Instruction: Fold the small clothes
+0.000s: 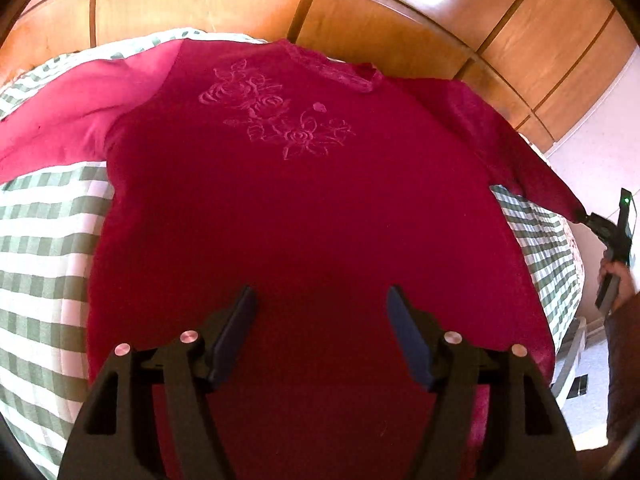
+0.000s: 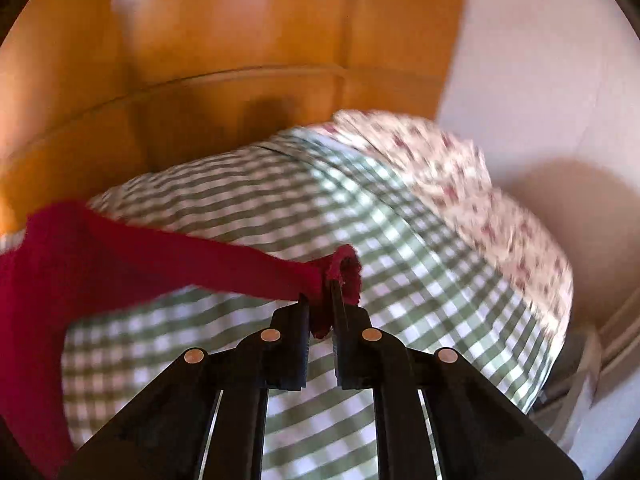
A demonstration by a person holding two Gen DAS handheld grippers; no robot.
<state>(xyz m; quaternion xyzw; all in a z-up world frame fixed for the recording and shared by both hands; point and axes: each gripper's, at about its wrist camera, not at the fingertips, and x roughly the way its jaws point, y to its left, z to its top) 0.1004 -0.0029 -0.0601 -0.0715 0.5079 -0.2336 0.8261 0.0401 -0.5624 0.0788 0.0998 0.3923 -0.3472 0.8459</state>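
Observation:
A dark red long-sleeved top [image 1: 288,208] with an embossed rose pattern lies face up on a green-and-white checked bedcover [image 1: 44,240], neck towards the far side. My left gripper [image 1: 322,300] hovers over its lower front, open, with nothing between the fingers. My right gripper [image 2: 320,300] is shut on the cuff [image 2: 344,272] of the right sleeve [image 2: 168,256], which is stretched out from the body and lifted off the cover. In the left wrist view the right gripper [image 1: 582,216] shows at the far right, pinching that sleeve's end. The left sleeve [image 1: 80,108] lies spread to the left.
Wooden wardrobe doors [image 1: 240,4] rise behind the bed. A flowered cover [image 2: 460,184] lies over the bed's right end, beside a pale wall [image 2: 540,60]. A person's hand [image 1: 618,276] holds the right gripper past the bed's right edge, over a pale floor [image 1: 588,396].

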